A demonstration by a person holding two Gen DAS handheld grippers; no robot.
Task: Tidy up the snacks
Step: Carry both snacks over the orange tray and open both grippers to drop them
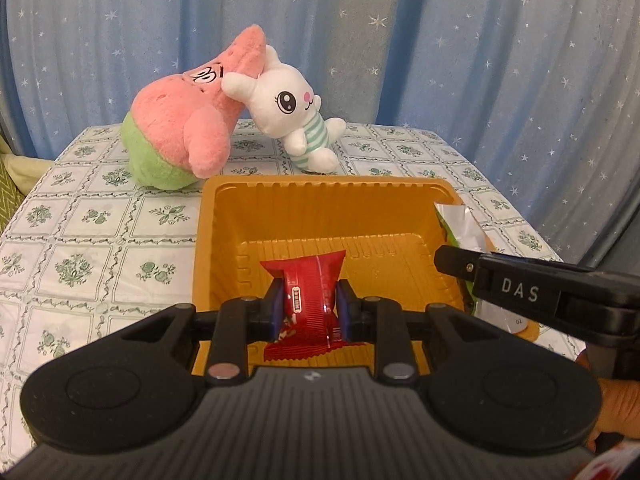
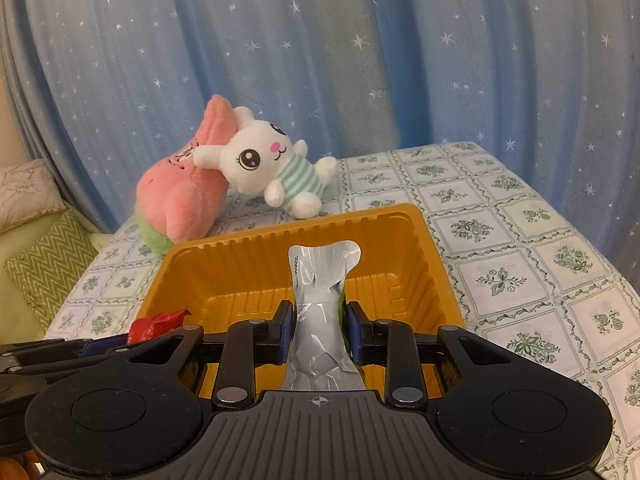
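An orange plastic tray (image 1: pixel 320 192) (image 2: pixel 224 252) sits on the patterned tablecloth. My left gripper (image 1: pixel 310 306) is shut on a red snack packet (image 1: pixel 310 280), held over the tray's near half. My right gripper (image 2: pixel 318 330) is shut on a silver snack packet (image 2: pixel 320 280) with a green edge, held above the tray's near side. In the left wrist view the right gripper's black finger (image 1: pixel 520 284) and the silver packet (image 1: pixel 460 220) show over the tray's right rim. The red packet (image 2: pixel 160 322) peeks in at the right view's lower left.
A pink and green star plush (image 1: pixel 184 128) (image 2: pixel 184 196) and a white bunny plush (image 1: pixel 292 116) (image 2: pixel 272 168) lean together behind the tray. Blue starry curtains hang behind the table. A green cushion (image 2: pixel 44 264) lies beyond the table's left edge. A hand (image 1: pixel 616 404) holds the right gripper.
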